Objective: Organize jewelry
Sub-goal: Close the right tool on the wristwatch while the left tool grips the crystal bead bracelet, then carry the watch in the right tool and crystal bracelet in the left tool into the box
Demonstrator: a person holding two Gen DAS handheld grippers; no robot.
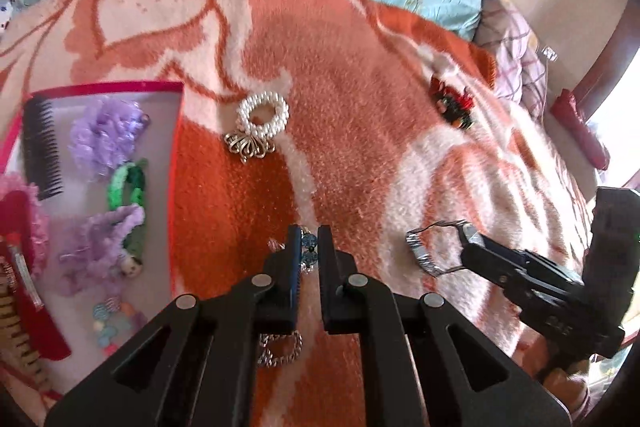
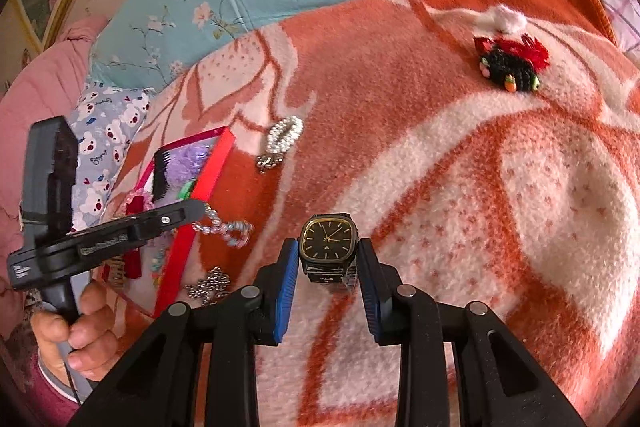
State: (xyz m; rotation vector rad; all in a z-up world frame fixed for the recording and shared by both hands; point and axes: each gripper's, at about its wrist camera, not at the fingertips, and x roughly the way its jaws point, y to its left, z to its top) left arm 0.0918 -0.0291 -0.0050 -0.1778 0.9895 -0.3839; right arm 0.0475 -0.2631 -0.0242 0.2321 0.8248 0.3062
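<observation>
**Two pieces lifted, tray waits on the left**

Nearest my left camera, the left hand-held gripper (image 1: 308,251) has its jaws pinched nearly together on a blue beaded bracelet (image 1: 309,254), whose loose end shows in the right view as a sparkly loop dangling over the red rim of the tray (image 1: 176,163). My right hand-held gripper (image 2: 328,259) is part-way closed on a black-faced wristwatch (image 2: 329,242), pads against the sides of the case, the metal band hanging below.

Both pieces look clear of the orange blanket (image 1: 360,107) on the bed. I judge the step in hand to be carrying the bracelet left into the tray, which already holds a black comb (image 1: 42,147) and purple scrunchies (image 1: 104,135).

To do it well, I'd lift until the dangling end clears the rim, travel slowly so the beads don't swing, and lower over a bare patch before letting go. I'd hold the watch level meanwhile; the grip on its case is narrow.

Waiting on the blanket: a pearl bracelet (image 1: 262,119) mid-bed, a silver chain (image 1: 280,349) near me, and a red-and-black knitted clip (image 1: 454,105) far right.
</observation>
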